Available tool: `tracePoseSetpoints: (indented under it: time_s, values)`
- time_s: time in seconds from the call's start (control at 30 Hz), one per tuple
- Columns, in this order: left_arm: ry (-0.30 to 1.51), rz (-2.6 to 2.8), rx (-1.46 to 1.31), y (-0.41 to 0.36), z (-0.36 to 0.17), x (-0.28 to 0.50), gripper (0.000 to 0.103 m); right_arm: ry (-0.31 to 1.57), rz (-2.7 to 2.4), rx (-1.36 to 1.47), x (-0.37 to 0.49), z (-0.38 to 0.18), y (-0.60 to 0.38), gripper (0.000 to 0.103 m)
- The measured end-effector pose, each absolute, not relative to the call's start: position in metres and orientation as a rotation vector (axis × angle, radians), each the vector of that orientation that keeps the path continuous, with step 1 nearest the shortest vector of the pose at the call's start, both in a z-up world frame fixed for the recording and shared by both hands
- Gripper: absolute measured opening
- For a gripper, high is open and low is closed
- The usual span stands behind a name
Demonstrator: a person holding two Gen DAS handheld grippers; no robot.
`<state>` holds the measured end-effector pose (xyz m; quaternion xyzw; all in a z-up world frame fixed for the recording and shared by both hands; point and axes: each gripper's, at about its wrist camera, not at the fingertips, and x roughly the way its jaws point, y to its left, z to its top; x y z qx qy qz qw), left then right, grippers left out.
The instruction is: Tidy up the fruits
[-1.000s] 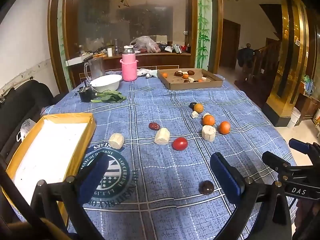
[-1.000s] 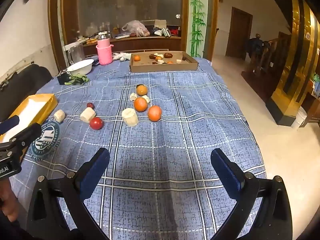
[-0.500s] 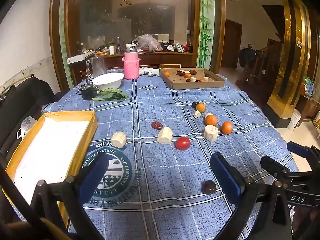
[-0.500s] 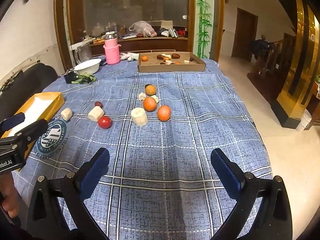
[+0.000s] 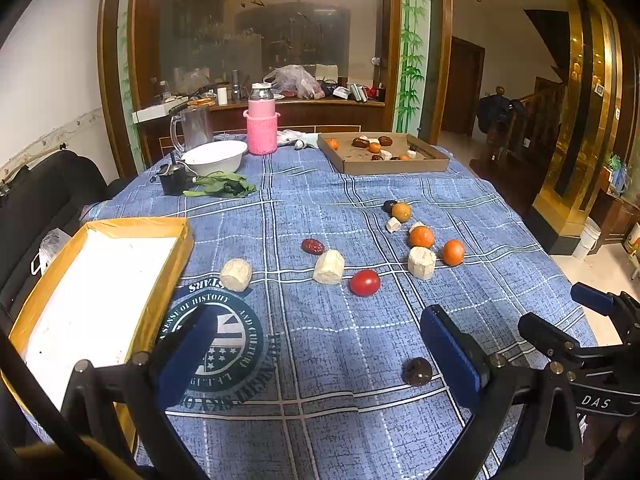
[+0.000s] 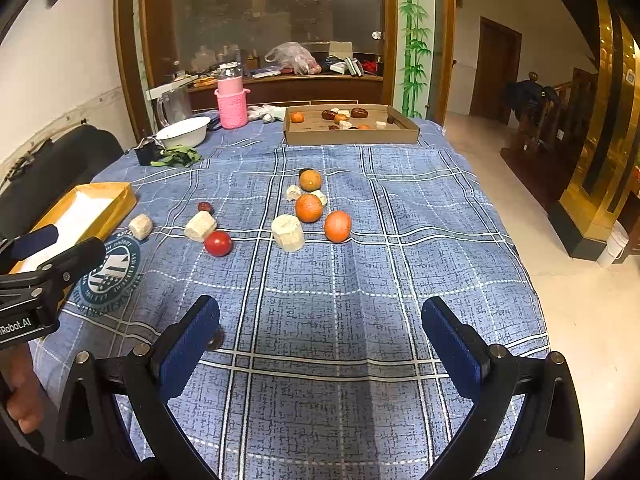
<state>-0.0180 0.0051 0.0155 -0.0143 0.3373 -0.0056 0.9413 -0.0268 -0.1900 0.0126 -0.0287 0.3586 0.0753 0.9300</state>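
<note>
over blue-checked table [image 5: 320,184], both tools pulling back and up since a second ago; more cloth shows. left tool [image 5: 320,356] and right tool [image 6: 320,340] spread wide, nothing held. fruits: tomato [image 5: 364,282], oranges [image 5: 421,237] loose mid-table; yellow tray [image 5: 182,248] unfilled. sorting not started.

The right tongs' left pad [image 6: 188,346] half hides a dark fruit [image 6: 216,339].

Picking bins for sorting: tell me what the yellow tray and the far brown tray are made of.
Yellow tray: probably cardboard, glossy yellow rim, matte white inside. Brown tray: plain corrugated cardboard by its look, raw matte kraft walls, unprinted, folded at the corners.
</note>
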Motion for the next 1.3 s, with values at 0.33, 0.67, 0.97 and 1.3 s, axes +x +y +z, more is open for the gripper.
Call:
tracePoseSetpoints:
  time_s: [0.33,0.67,0.97,1.3]
  values:
    - [0.691,-0.011,-0.033,0.0045,0.0138,-0.0171,0.103,0.731,0.161,-0.060,-0.0274,0.0130,-0.1892,0.102]
    - [0.690,-0.010,-0.033,0.0042,0.0122,-0.0165,0.103,0.729,0.170,-0.054,-0.0292,0.0125,-0.1891,0.102]
    - [0.691,-0.012,-0.034,0.0046,0.0122,-0.0162,0.103,0.726,0.175,-0.051,-0.0304,0.0126,-0.1899,0.102]
    - [0.692,-0.012,-0.034,0.0050,0.0122,-0.0167,0.103,0.722,0.181,-0.055,-0.0314,0.0158,-0.1867,0.102]
